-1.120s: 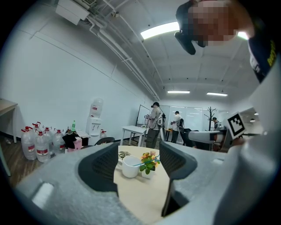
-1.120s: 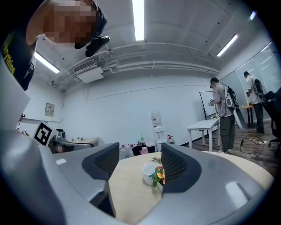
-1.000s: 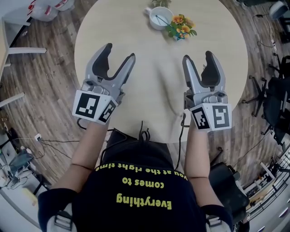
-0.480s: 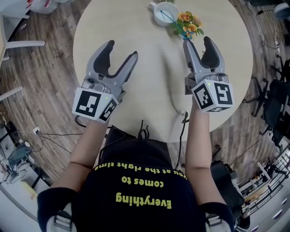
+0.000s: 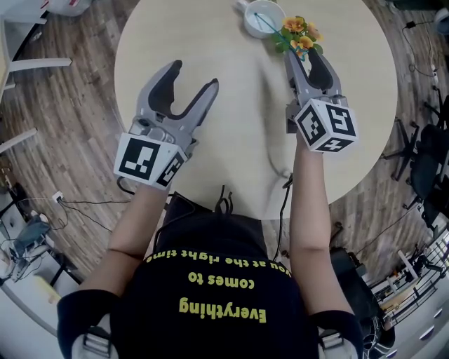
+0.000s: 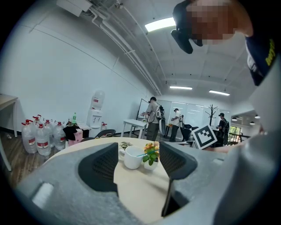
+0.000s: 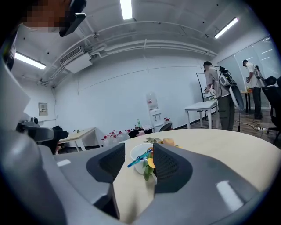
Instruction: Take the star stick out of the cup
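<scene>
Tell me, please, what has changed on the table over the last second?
The right claw moved forward across the table up to the flowers and cup. Its jaws have just been closing partway, and they grip nothing yet. The left claw stayed put, open. The cup, blue stick and flowers have not been moved.

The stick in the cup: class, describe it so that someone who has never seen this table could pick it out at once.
On the round pale table, look to the far edge, where a white cup stands beside a small bunch of orange flowers. The stick leans inside that cup, its end poking over the rim; it is the only thin, straight, blue thing there.
</scene>
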Tool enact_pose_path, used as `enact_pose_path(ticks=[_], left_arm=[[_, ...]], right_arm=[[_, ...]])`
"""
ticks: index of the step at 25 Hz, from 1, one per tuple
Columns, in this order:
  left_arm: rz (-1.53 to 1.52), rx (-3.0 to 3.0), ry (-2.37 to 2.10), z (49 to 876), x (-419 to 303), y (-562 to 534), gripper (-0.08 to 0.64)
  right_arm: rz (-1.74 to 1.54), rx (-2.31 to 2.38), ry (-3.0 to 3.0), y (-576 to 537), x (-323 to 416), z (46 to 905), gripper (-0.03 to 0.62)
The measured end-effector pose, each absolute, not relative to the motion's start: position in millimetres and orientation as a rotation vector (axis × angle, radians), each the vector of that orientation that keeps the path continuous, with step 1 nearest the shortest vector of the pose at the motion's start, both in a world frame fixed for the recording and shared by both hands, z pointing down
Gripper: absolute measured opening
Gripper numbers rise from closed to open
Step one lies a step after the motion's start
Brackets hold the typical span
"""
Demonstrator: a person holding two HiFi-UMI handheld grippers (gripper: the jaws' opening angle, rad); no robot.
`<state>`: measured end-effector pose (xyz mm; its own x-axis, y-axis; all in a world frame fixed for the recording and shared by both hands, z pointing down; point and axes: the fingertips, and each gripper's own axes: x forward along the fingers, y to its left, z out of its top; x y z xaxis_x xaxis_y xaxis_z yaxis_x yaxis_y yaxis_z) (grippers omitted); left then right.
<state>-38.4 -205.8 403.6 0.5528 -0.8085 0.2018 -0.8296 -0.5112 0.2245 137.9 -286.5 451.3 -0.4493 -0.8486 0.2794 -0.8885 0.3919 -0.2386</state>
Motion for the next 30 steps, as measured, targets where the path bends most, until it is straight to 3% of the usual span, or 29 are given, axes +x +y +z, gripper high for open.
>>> enact_pose_path(ticks=[12,23,30], left_arm=[[0.12,2.498,-1.342,407.7,-37.8,-204.2,0.293],[0.127,2.49,-1.348,408.3,-42.0,-204.1,0.293],[0.114,2.5,-1.352,402.6,-41.8,-202.8,0.293]], right_arm=[[0.491,1.553,-2.488,-289.6,131.0,466.0,0.152],[0.415,1.628,-2.431,-290.8,138.9,462.9,0.029],[0.348,1.686,-2.424,-288.1,149.2,447.3,0.028]])
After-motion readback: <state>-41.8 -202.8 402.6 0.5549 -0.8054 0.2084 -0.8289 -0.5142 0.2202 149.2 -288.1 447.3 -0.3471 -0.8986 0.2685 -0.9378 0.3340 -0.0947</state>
